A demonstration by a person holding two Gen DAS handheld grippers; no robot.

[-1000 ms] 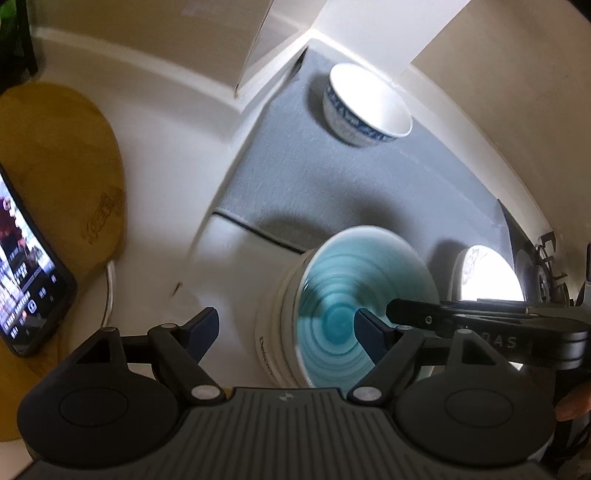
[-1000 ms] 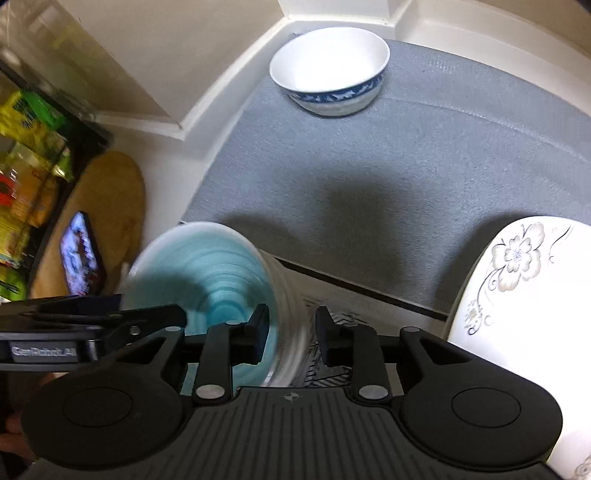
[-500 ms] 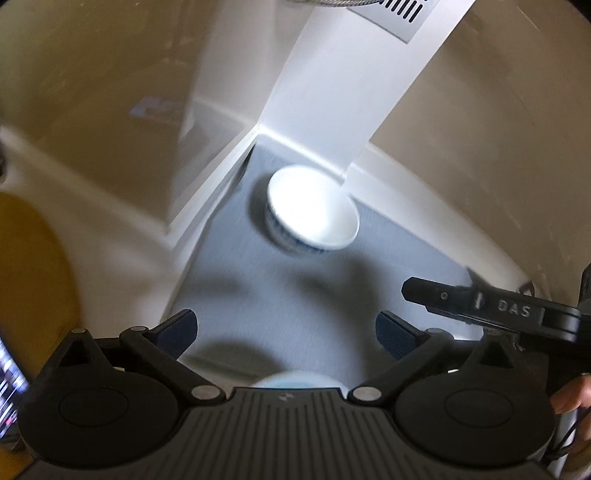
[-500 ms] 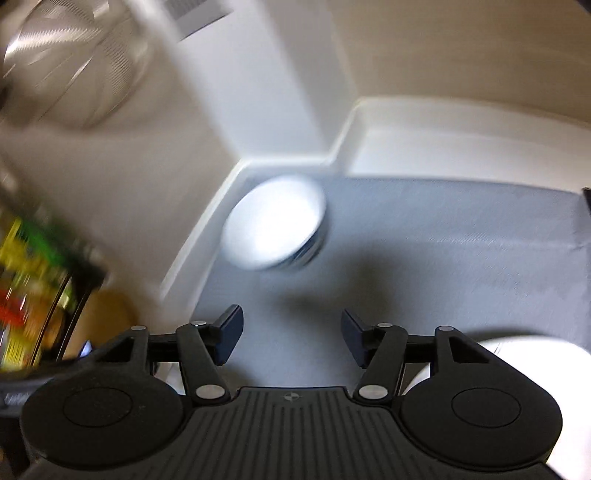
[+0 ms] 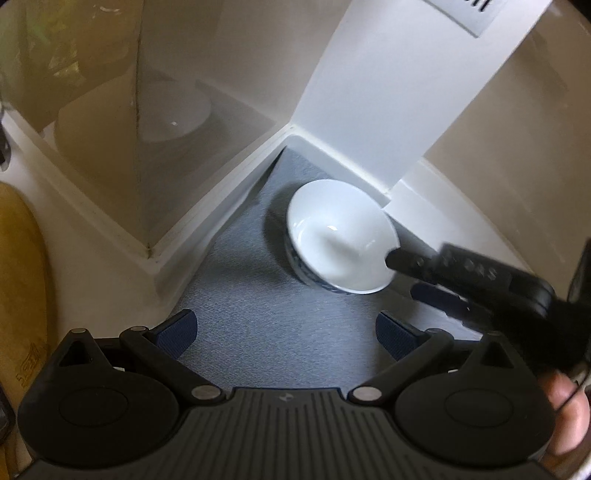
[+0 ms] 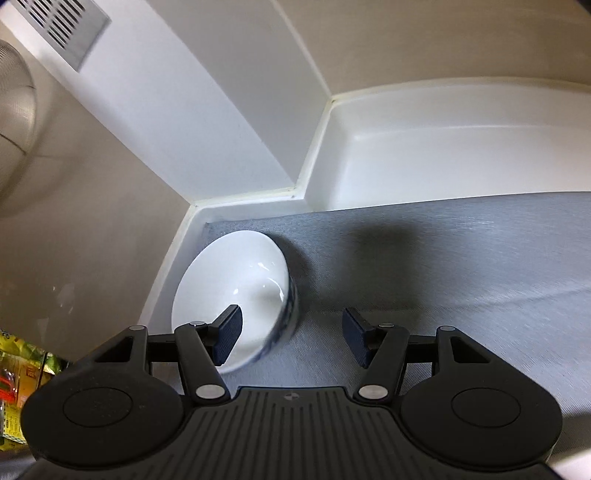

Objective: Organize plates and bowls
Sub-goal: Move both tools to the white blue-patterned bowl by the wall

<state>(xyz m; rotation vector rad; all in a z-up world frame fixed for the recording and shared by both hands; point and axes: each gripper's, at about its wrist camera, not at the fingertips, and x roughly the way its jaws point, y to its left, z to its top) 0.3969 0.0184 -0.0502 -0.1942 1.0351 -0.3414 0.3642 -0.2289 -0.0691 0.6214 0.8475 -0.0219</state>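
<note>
Left gripper (image 5: 286, 334): jaws standing spread wide, nothing between the blue pads, only grey mat showing in the gap.

Right gripper (image 6: 291, 338): jaws standing partly apart, pinching nothing. Its left pad is overlapping the rim of the white glazed bowl with a blue pattern around its outer wall (image 6: 236, 291) in the right wrist view; contact cannot be told. Seen from the left wrist, the same gripper (image 5: 417, 273) is reaching in from the right edge, its black finger lying across the near right rim of the bowl (image 5: 340, 236), a person's fingers (image 5: 567, 417) showing behind it.

Bowl is sitting upright and empty on the grey woven fabric mat (image 5: 258, 317), in the mat's far corner, close to the raised white edge.

Mat (image 6: 443, 266) is covering a white counter (image 6: 443, 155) whose moulded upstand is curving into beige wall panels. A white square column (image 6: 192, 110) is rising from the corner just behind the bowl, carrying a slotted metal vent (image 6: 62, 26) high up. A glossy wall panel (image 5: 166, 118) at left is reflecting the bowl faintly. A wooden board (image 5: 18, 277) is lying on the counter at the far left, well apart from the mat. Colourful packets (image 6: 22, 369) are showing at the lower left edge.
</note>
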